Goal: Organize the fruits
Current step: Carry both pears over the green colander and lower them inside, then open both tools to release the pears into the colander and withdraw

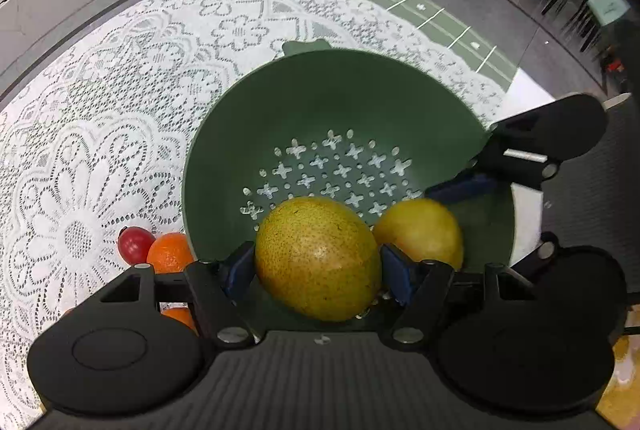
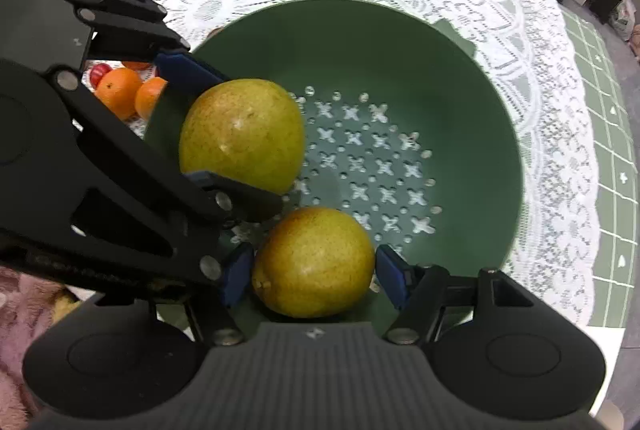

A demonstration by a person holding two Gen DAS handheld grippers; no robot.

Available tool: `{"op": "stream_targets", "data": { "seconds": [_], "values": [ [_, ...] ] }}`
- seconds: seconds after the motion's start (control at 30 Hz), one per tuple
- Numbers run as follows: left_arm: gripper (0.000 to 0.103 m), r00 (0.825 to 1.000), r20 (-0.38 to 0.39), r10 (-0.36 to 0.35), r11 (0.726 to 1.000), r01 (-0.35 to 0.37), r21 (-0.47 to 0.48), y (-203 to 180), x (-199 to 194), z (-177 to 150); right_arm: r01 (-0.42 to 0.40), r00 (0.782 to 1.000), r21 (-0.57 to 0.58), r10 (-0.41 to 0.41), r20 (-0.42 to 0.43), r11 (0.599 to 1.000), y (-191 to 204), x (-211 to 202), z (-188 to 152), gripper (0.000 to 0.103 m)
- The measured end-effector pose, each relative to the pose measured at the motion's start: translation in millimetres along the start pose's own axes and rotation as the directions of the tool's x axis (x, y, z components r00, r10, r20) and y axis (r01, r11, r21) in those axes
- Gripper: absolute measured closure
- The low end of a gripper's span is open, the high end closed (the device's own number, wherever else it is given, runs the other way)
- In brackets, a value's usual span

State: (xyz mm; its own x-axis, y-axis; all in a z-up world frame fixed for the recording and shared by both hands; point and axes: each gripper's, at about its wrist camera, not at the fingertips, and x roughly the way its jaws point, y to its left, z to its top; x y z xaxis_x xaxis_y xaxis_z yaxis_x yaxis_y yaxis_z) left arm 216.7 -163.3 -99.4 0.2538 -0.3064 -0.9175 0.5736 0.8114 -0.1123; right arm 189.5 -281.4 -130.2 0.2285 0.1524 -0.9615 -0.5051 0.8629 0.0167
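We hold our left claw clamped on one pear and our right claw on the other pear, both inside the green colander on the lace-covered desk. Oranges lie just outside its rim.

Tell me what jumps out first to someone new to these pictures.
Two speckled yellow-green pears, one in each gripper, hang over a dark green plastic colander on a white lace tablecloth. The left gripper clamps one pear, the right gripper the other pear. Oranges lie beside the colander.
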Motion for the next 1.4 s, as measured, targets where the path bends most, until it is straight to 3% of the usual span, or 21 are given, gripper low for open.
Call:
{"op": "stream_targets", "data": {
  "seconds": [0.3,0.7,1.4],
  "values": [
    [0.026,0.998,-0.016,0.067,0.997,-0.066,0.038,-6.7,8.7,6.7,0.023,0.999,-0.057,-0.021,0.027,0.998,0.3,-3.0,0.9,0.039],
    [0.026,0.987,-0.064,0.151,0.984,-0.143,0.104,-20.8,16.2,6.9,0.03,0.999,-0.043,-0.028,0.03,0.999,-6.7,-11.8,-8.0,0.039],
    [0.022,0.983,-0.099,0.154,0.987,-0.149,0.055,-26.8,15.5,3.7,0.109,0.991,-0.05,-0.105,0.079,0.993,-5.5,-24.2,-23.6,0.037]
  ]
}}
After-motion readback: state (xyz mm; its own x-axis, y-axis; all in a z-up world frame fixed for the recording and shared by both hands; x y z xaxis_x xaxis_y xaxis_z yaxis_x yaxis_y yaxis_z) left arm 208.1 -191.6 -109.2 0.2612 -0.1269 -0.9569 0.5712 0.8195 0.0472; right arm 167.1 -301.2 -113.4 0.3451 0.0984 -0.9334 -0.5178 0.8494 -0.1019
